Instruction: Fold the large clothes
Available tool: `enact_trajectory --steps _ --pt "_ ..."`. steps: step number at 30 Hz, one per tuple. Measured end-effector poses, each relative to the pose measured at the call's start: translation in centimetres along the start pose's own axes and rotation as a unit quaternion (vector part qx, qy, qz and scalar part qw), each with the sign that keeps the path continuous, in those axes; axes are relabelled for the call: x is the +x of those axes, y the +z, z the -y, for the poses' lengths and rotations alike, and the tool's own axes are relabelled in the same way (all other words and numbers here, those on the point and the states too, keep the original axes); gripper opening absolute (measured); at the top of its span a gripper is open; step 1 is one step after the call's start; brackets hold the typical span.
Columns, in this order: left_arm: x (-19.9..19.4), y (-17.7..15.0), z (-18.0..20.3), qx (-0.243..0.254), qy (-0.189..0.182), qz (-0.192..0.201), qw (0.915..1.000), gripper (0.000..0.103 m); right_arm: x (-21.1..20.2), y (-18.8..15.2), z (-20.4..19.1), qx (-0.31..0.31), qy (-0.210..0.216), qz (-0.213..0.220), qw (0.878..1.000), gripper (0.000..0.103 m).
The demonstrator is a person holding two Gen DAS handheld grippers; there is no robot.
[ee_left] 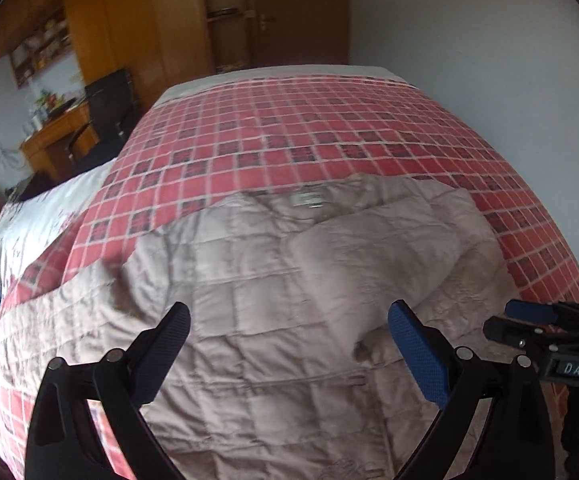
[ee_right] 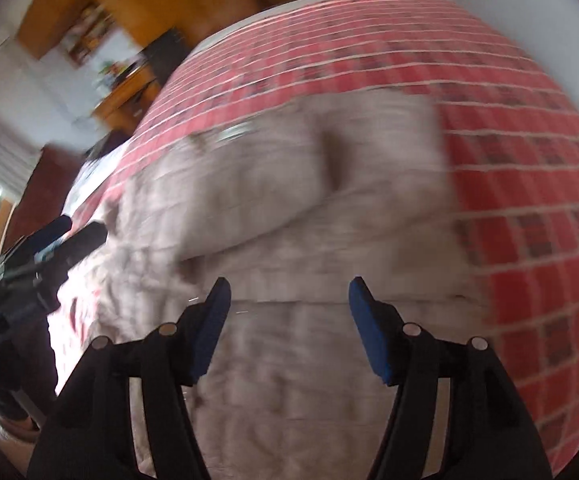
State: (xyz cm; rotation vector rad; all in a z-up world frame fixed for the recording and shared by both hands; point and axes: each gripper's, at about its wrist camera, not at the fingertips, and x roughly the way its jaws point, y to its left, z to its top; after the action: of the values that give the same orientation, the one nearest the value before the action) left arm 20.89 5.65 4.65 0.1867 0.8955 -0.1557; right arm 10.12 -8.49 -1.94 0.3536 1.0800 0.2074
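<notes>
Quilted beige jacket (ee_left: 273, 280) — matt, puffy cloth — on the bed's woven checked bedspread (ee_left: 329, 120); beyond it, glossy wooden wardrobe (ee_left: 137, 20).

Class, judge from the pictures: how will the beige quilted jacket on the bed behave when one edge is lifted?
The jacket probably droops: it lies creased and folded over itself. Its puffy quilting suggests it is light, though bulky.
</notes>
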Motion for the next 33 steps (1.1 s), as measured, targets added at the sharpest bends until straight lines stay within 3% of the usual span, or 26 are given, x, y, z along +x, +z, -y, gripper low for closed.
enact_trajectory --steps 5,8,14,16,19,23,27,29,31,33 --pt "4.7 1.4 8.0 0.103 -0.026 -0.036 0.9936 0.099 -1.9 -1.1 4.8 0.057 -0.027 0.023 0.998 0.062" --pt "7.7 1.2 10.4 0.132 -0.016 -0.059 0.9893 0.098 -2.0 -1.9 5.8 0.075 -0.035 0.027 0.996 0.062" --pt "11.1 0.3 10.5 0.139 -0.028 -0.101 0.9847 0.048 -1.2 -1.8 6.2 0.09 -0.039 0.023 0.995 0.062" --pt "10.9 0.6 8.6 0.089 -0.084 -0.107 0.9867 0.015 -1.0 -1.5 6.0 0.085 -0.038 0.024 0.995 0.062" --pt "9.5 1.0 4.9 0.016 -0.129 -0.092 0.9873 0.005 -0.5 -0.8 4.8 0.073 -0.037 0.022 0.996 0.062" --pt "6.1 0.4 -0.1 -0.052 -0.149 -0.044 0.9864 0.005 1.0 0.2 3.9 0.054 -0.026 0.011 0.998 0.062" --pt "3.8 -1.2 -5.6 -0.132 -0.182 -0.01 0.9744 0.009 3.1 1.0 2.6 0.035 -0.011 -0.007 0.999 0.062" --pt "3.5 -2.3 -7.9 -0.163 -0.183 -0.003 0.9694 0.02 4.1 1.3 2.1 0.028 -0.014 -0.015 0.999 0.062" --pt "3.4 -3.7 -9.8 -0.187 -0.179 0.002 0.9659 0.041 5.3 1.4 2.1 0.026 -0.024 -0.028 0.999 0.062" --pt "3.2 -4.6 -11.4 -0.215 -0.189 0.002 0.9581 0.051 6.2 1.4 2.1 0.025 -0.027 -0.037 0.999 0.062"
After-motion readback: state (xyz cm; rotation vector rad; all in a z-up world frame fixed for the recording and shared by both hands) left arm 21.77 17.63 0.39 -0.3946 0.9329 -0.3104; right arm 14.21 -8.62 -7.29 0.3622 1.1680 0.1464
